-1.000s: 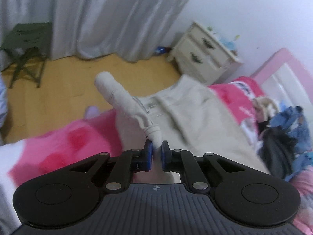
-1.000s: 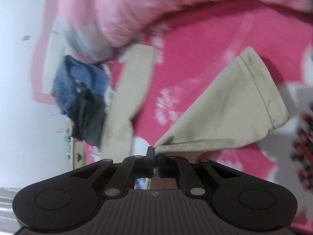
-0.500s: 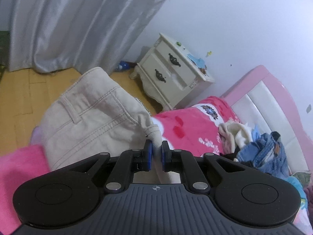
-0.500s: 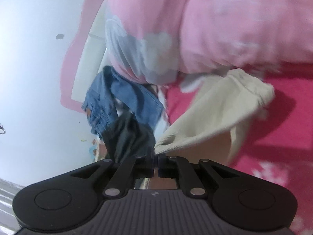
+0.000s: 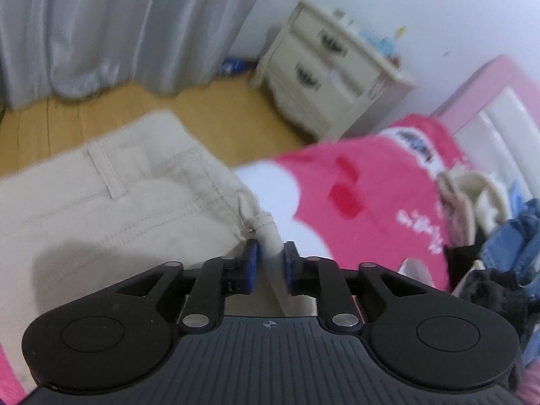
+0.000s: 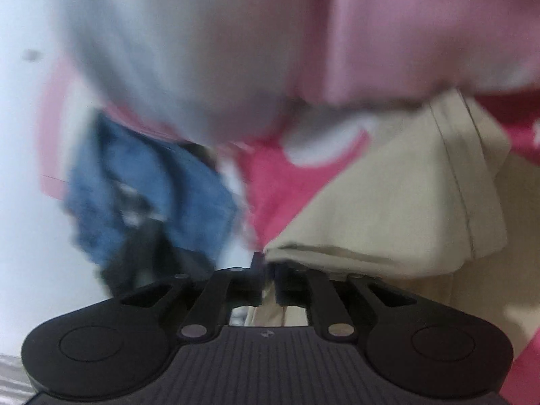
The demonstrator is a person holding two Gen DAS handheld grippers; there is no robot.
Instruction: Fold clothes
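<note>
The left gripper (image 5: 269, 259) has its blue-padded fingers (image 5: 251, 260) pinched on a narrow fold of the beige trousers (image 5: 118, 209), a small gap between the pads filled by the cloth. From that pinch the trousers spread away to the left, waistband and belt loop showing, lying partly over the pink blanket (image 5: 364, 202) that covers the bed. Beyond the trousers lies the wooden floor (image 5: 216, 111), and past it a cream nightstand (image 5: 324, 77) stands against the wall, with a grey curtain (image 5: 118, 23) hanging to the left of the nightstand. To the right of the trousers, near the pink headboard (image 5: 492, 77), a heap of other clothes (image 5: 499, 236) sits on the blanket: cream, denim blue and black pieces together. The right gripper (image 6: 268, 266) has its fingers pressed nearly together on an edge of the same beige trousers (image 6: 388, 209), whose hemmed leg end hangs to the right of the pinch. Left of the trousers in this view is blurred denim (image 6: 152, 195) over a dark garment, and above them bulges a pale pink and white quilt (image 6: 270, 50); the whole view is smeared.
</note>
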